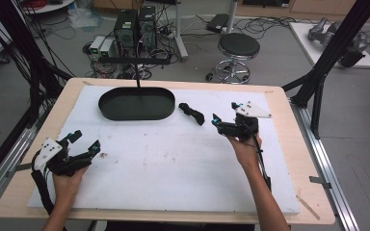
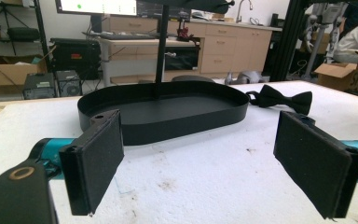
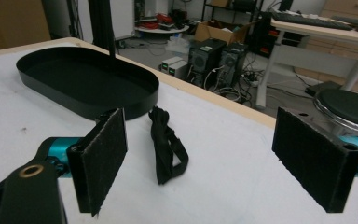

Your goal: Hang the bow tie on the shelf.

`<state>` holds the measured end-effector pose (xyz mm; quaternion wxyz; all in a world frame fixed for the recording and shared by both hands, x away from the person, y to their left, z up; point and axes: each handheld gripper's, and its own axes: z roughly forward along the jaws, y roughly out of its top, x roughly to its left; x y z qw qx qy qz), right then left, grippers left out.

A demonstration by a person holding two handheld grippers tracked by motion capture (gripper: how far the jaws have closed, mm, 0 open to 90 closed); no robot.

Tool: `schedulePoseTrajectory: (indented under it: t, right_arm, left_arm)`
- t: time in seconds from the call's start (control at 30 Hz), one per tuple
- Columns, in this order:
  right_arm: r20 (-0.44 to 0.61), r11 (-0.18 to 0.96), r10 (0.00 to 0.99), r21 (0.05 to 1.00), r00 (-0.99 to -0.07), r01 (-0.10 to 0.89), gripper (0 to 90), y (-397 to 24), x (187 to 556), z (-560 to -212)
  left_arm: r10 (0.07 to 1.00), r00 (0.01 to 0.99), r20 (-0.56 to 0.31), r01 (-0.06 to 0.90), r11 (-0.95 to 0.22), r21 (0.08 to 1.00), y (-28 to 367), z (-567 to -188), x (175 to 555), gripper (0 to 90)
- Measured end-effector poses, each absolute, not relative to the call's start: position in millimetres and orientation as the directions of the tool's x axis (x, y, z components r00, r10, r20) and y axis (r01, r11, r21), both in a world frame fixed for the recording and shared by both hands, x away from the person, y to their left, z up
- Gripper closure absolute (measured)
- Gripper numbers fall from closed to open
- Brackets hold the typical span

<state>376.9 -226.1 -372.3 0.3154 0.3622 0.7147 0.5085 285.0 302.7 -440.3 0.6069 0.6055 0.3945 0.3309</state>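
The left gripper [image 2: 200, 163] sat low over the white table cover [image 2: 205, 163], its two black padded jaws spread wide with bare cover between them. Beyond them a shallow black oval tray [image 2: 168, 116] rested on the cover, a thin black post [image 2: 161, 46] rising from its far side. Just to the right of the tray lay a black bow tie [image 2: 282, 99], close to the rim; whether it touched was hard to tell. Behind the table stood wooden cabinets [image 2: 223, 51], a desk and computer towers [image 2: 51, 84], and a cardboard box [image 2: 340, 74] at far right.
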Motion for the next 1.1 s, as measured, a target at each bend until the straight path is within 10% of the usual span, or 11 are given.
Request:
schedulePoseTrajectory:
  t: [1.1]
  right_arm:
    - [-0.154, 0.432, 0.782, 0.832, -0.605, 0.347, 43.4, -140, 473, -431]
  left_arm:
    - [0.879, 0.469, -0.089, 0.081, 0.057, 0.995, 304, -441, 286, 16.2]
